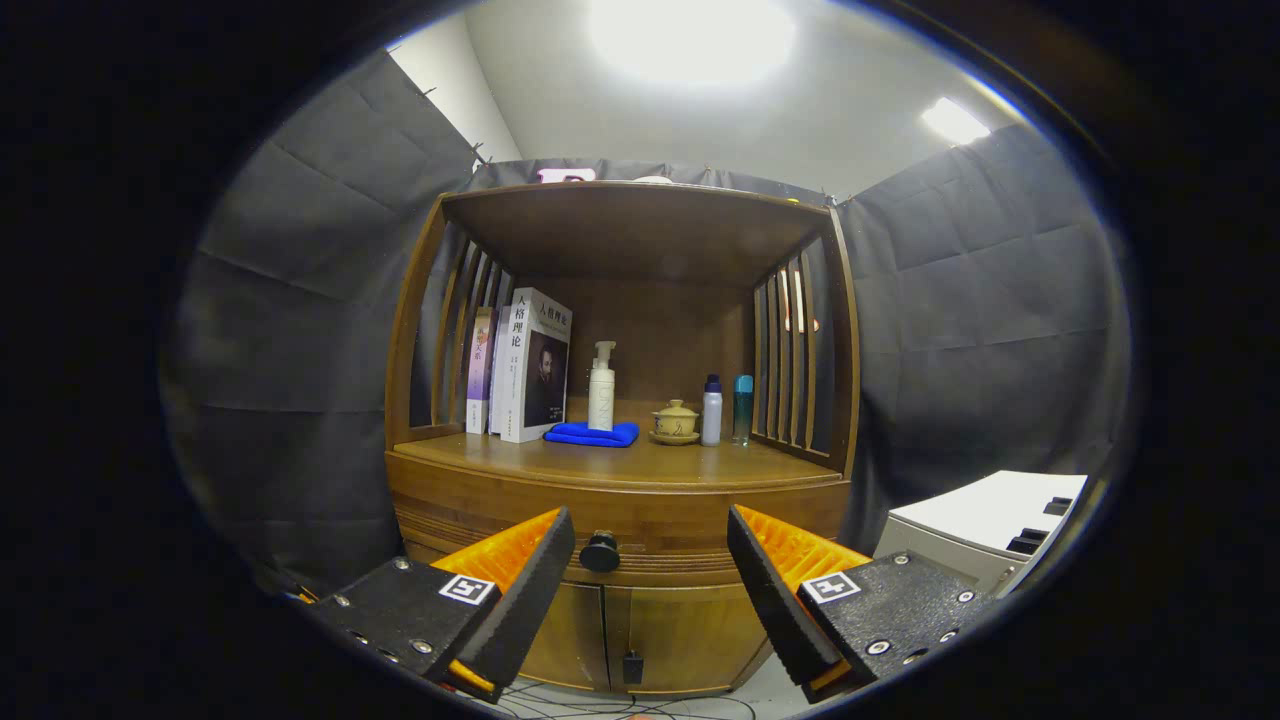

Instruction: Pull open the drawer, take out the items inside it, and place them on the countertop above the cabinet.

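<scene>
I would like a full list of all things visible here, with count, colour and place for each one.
cabinet: one, brown wood, ahead of the fingers
drawer knob: one, black, between the fingers, beyond them
books: three, white and purple, upright at one end of the countertop
cloth: one, blue, folded beside the books
pump bottle: one, white, behind the cloth
lidded cup: one, tan, on a saucer
bottles: two, white and teal, beside the cup
box: one, white, beside the cabinet
gripper: one, open, touching nothing
</scene>
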A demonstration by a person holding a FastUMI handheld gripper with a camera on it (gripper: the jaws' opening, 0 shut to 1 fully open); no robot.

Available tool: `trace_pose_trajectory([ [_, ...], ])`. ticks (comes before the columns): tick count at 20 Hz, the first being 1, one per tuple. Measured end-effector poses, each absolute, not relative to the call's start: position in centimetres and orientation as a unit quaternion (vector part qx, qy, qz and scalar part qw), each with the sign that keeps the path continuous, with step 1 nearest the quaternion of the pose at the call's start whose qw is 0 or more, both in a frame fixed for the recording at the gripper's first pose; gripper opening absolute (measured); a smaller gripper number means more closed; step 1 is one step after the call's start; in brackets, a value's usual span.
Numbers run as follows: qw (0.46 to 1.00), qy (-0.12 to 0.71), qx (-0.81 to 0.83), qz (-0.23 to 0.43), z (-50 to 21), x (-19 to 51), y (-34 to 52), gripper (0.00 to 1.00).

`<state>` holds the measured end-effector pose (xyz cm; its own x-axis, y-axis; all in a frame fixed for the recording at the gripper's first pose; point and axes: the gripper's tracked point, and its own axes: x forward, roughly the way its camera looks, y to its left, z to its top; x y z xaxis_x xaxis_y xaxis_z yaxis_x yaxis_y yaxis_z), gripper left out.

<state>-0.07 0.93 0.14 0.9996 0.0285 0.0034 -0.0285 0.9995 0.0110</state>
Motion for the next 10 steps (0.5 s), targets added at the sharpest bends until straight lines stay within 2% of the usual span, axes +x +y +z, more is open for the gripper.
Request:
trace_pose_trajectory([
  [10,1.000,0.010,0.026,-0.009,1.2,2.4,0.6,0.96],
])
